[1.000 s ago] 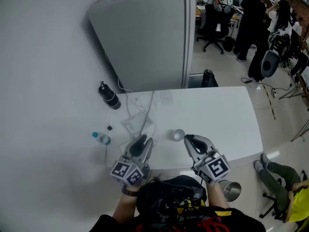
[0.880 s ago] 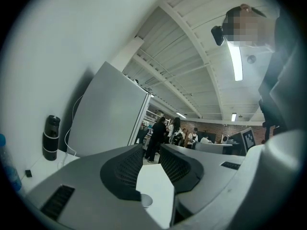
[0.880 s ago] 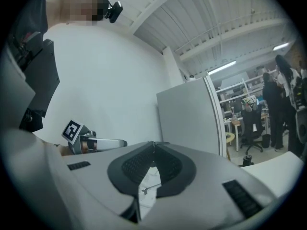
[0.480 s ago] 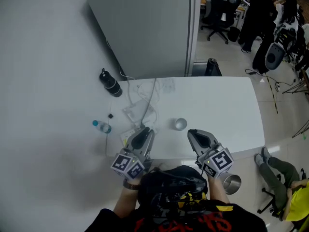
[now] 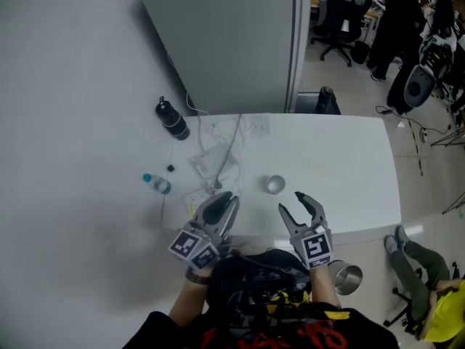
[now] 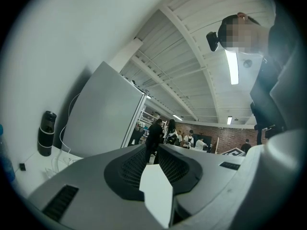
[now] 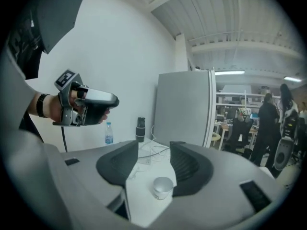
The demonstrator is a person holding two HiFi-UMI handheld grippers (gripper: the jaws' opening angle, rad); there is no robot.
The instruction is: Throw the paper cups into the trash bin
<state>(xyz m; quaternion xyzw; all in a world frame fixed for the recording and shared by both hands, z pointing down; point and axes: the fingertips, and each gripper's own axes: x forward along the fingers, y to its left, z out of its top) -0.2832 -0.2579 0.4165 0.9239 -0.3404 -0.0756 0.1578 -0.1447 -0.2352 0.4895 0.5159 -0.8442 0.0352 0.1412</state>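
Looking light and crushable, the paper cup (image 5: 275,185) suits a gentle mid-wall pinch by the right gripper (image 5: 294,206), whose empty jaws are opening.

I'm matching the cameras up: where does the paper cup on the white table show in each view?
Head view: paper cup near the centre, on the white table.
Left gripper view: not in it.
Right gripper view: paper cup low in the centre, on the table.
Shared landmark: the black bottle, seen in all three views.
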